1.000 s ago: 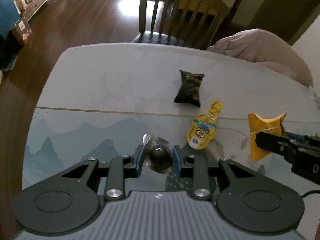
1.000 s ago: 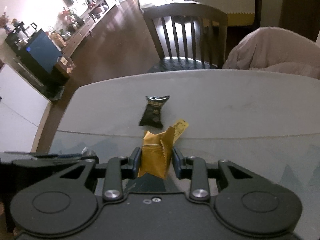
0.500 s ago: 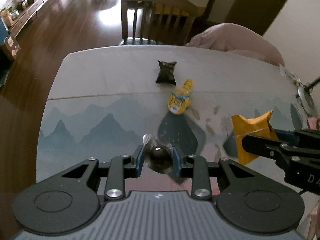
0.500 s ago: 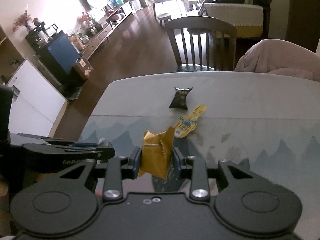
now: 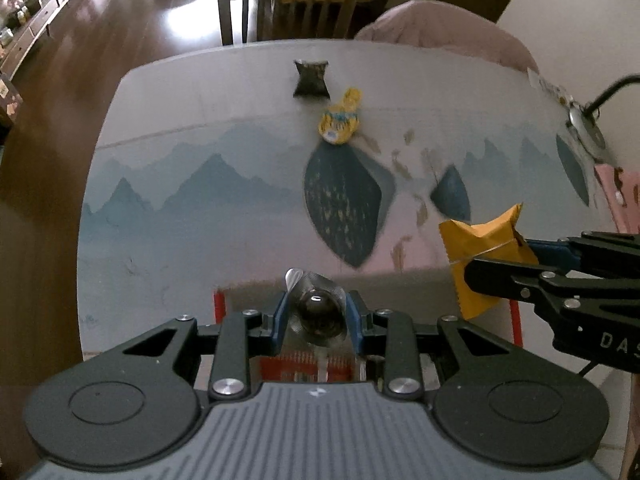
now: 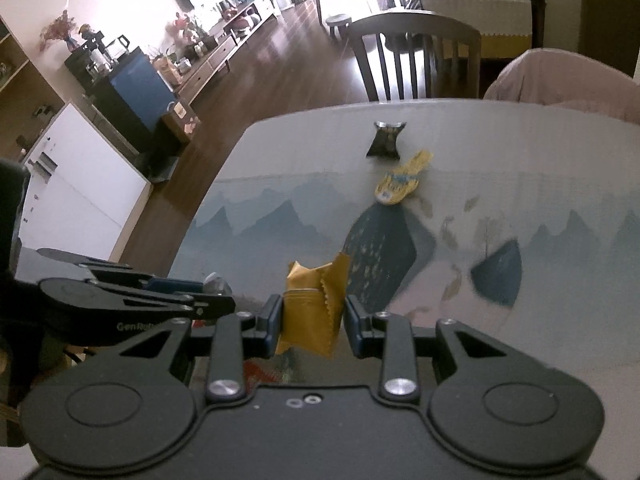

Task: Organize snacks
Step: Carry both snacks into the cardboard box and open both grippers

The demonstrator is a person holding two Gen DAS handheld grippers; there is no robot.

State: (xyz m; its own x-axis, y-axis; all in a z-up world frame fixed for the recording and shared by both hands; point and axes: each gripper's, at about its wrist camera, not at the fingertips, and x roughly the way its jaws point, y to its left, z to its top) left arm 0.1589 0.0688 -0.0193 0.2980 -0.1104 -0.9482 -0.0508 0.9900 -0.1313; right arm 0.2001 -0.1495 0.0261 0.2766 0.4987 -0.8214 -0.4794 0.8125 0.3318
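The left gripper (image 5: 319, 316) pinches a clear-wrapped dark candy (image 5: 319, 312) directly above the red container (image 5: 308, 362), while the right gripper (image 6: 312, 317), clamped on the orange packet (image 6: 314, 308), hangs just beside that container.

snack pkts (image 5: 311, 79): 4 | hand-held grippers (image 5: 316, 314): 2 | chairs (image 5: 288, 0): 1 | tables (image 5: 180, 240): 1
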